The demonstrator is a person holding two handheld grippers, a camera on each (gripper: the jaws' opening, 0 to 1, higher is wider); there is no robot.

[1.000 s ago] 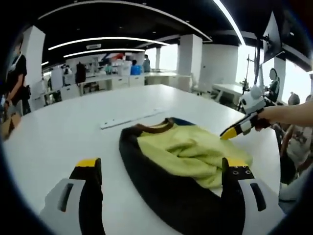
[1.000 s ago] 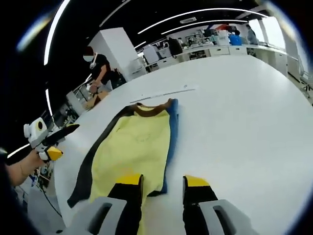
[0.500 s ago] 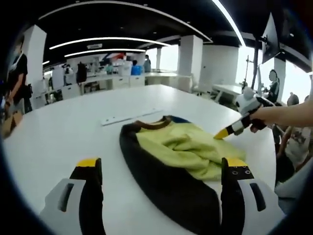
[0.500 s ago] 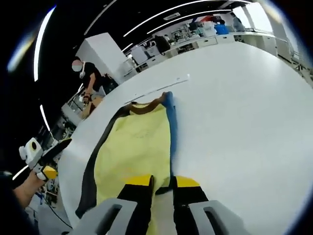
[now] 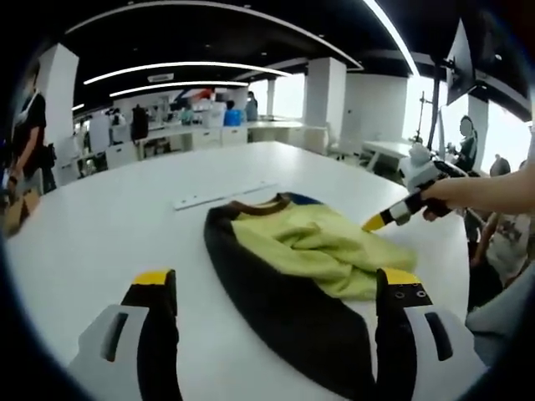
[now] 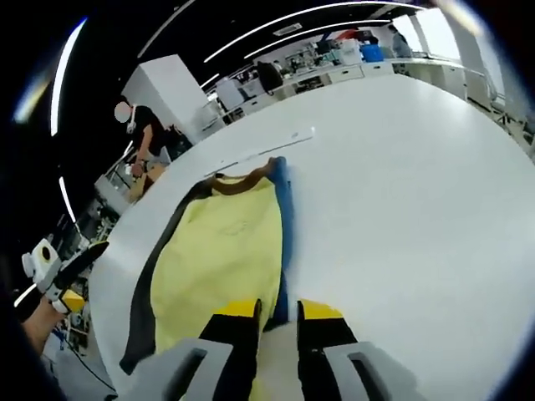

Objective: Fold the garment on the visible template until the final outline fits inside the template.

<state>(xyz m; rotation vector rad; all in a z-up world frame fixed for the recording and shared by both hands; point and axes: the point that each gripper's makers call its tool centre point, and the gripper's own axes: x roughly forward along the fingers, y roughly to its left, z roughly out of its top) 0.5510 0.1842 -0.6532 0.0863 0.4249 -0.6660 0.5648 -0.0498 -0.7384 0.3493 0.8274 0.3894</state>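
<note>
A yellow garment with a black side panel, a brown collar and a blue edge lies on the white table, its yellow layer rumpled. My left gripper stands open just in front of the near black side, touching nothing. My right gripper comes in from the right, held by a hand, its tip at the yellow fabric's far edge. In the right gripper view the garment stretches away, and my right gripper has its jaws close together on the near hem by the blue edge. The left gripper hangs off the table's left side.
A long white strip lies on the table beyond the collar, seen also as the white strip. A person stands at the far left, the same person behind the table. Desks and pillars fill the background.
The right gripper's jaws have closed in from a wider gap onto the garment's near hem. The rumpled yellow layer has shifted a little. My left gripper stays open and still.
</note>
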